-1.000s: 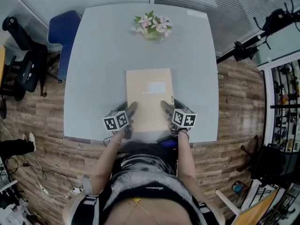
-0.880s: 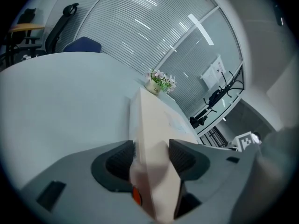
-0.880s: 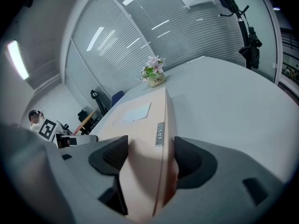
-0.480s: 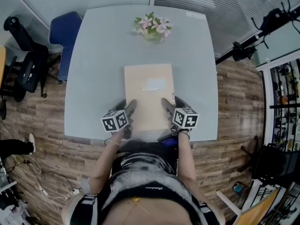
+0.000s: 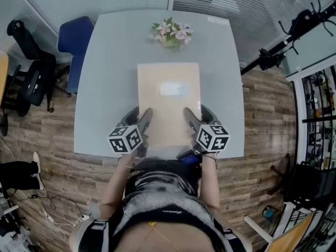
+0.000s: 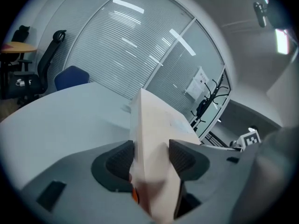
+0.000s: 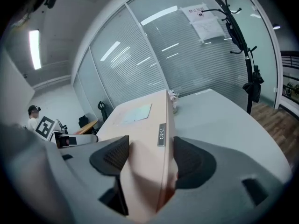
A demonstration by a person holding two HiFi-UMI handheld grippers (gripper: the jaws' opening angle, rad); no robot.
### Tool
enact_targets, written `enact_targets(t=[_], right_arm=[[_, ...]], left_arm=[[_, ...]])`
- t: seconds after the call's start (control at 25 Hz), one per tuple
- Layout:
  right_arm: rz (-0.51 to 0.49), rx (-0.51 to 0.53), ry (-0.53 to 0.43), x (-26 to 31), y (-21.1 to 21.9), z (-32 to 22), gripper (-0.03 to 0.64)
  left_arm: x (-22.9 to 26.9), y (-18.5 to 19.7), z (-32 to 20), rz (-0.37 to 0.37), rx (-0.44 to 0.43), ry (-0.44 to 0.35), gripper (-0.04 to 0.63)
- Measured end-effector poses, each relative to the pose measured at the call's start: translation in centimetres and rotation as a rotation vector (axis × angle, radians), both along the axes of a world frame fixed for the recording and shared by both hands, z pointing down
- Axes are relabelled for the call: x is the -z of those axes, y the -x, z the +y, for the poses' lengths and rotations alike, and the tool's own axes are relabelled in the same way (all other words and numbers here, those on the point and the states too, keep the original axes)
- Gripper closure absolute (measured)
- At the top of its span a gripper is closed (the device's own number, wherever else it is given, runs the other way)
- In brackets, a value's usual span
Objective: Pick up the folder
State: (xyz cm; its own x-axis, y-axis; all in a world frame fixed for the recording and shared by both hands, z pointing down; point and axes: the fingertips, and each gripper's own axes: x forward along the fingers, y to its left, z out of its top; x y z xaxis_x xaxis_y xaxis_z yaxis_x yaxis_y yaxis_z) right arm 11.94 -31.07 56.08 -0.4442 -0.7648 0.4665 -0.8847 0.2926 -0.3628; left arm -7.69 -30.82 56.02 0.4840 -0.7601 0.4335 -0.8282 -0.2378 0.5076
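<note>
A beige folder (image 5: 168, 101) with a pale label hangs flat above the grey table (image 5: 105, 62), held at its near edge from both sides. My left gripper (image 5: 139, 115) is shut on the folder's near left corner; in the left gripper view the folder (image 6: 152, 134) fills the gap between the pads of that gripper (image 6: 152, 160). My right gripper (image 5: 197, 113) is shut on the near right corner. Its jaws have just been closing, and in the right gripper view the folder's spine (image 7: 156, 139) is pressed between the pads of the right gripper (image 7: 149, 160).
A small pot of pink flowers (image 5: 170, 31) stands at the table's far edge. A blue chair (image 5: 73, 35) and a black office chair (image 5: 29, 62) are at the left. A black stand (image 5: 283, 41) is at the right. A dark small object (image 5: 188, 156) lies at the near table edge.
Both grippers have risen together with the folder. It now looks larger in the head view and is off the table.
</note>
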Motion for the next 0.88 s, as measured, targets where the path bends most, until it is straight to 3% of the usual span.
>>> enact_targets(t=[0.88], right_arm=[[0.049, -0.059, -0.285, 13.5, 0.3, 1.8, 0.324]], left_arm=[[13.6, 0.2, 0.8, -0.012, 0.001, -0.315, 0.364]])
